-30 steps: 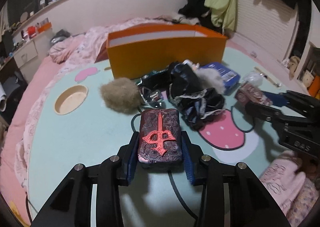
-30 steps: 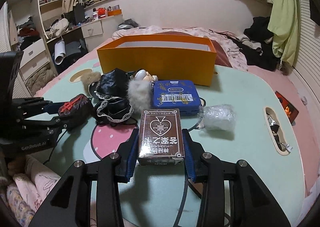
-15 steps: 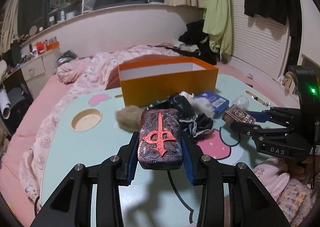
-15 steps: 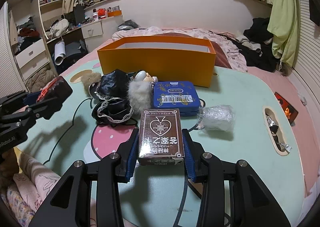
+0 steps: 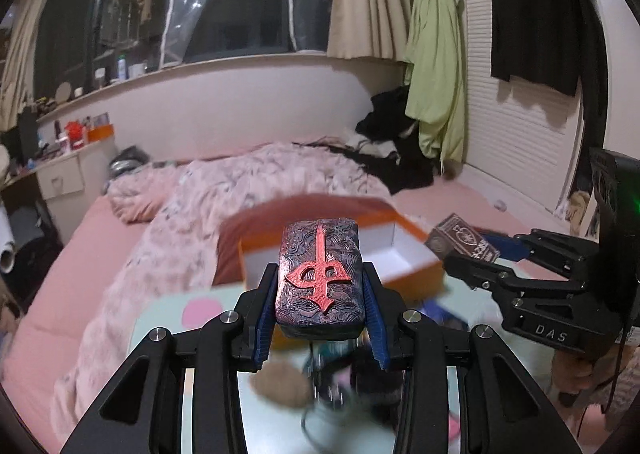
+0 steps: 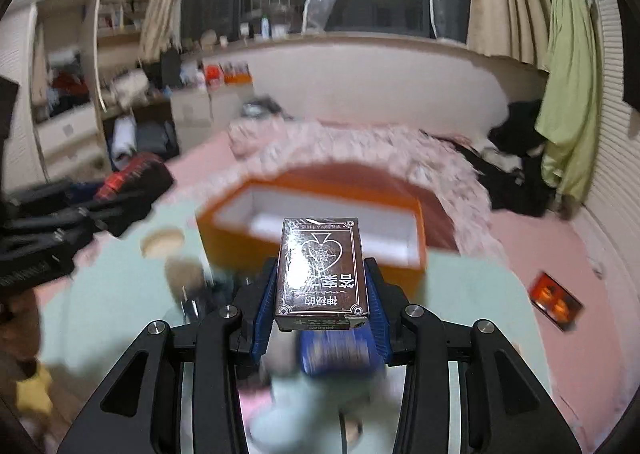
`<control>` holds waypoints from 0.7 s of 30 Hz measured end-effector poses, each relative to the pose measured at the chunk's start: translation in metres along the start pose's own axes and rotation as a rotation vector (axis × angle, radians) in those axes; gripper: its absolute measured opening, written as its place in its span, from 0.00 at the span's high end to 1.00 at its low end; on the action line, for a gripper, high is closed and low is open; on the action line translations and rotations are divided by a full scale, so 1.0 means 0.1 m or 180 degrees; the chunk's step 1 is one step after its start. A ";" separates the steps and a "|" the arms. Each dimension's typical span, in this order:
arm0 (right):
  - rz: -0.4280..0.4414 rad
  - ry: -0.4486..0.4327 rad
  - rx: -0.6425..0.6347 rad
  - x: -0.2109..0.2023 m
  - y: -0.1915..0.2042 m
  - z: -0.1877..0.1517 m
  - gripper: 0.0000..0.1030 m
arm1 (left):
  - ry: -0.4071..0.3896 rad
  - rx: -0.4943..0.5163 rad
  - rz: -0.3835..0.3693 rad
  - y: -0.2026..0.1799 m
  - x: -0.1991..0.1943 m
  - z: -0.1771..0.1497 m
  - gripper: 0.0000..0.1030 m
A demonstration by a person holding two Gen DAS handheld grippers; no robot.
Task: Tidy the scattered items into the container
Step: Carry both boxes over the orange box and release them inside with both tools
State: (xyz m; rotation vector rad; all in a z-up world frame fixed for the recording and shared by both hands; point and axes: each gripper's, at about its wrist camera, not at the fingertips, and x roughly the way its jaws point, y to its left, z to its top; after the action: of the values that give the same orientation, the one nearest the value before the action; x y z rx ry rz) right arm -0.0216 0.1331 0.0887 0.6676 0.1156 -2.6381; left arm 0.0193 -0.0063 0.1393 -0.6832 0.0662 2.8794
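Note:
My left gripper (image 5: 320, 298) is shut on a dark purple case with a red cross emblem (image 5: 320, 278) and holds it in the air in front of the open orange box (image 5: 416, 254). My right gripper (image 6: 322, 294) is shut on a brown card box (image 6: 322, 274) and holds it up in front of the same orange box (image 6: 316, 218), whose white inside shows. The right gripper with the card box also shows in the left wrist view (image 5: 464, 244). The left gripper with the case shows blurred in the right wrist view (image 6: 132, 178).
On the mint table (image 6: 460, 286) below lie a blue tin (image 6: 340, 350), a tan fur ball (image 5: 280, 378) and dark cloth (image 5: 372, 378), all blurred. A pink bed (image 5: 240, 182) lies behind the box. A small red packet (image 6: 556, 302) lies at the table's right.
Both grippers have risen and moved forward toward the orange box, each still holding its item. The table items have dropped low in both views and are blurred.

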 end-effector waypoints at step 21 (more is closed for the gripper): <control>-0.0260 0.0441 0.0979 1.08 -0.66 0.40 0.34 | 0.0596 -0.0382 0.0025 0.26 0.94 0.17 0.15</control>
State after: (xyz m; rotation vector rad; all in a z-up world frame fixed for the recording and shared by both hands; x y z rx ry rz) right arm -0.1525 0.1460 0.0716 0.9652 -0.2331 -2.7124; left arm -0.0755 -0.0149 0.1120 -0.9754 -0.0796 2.8366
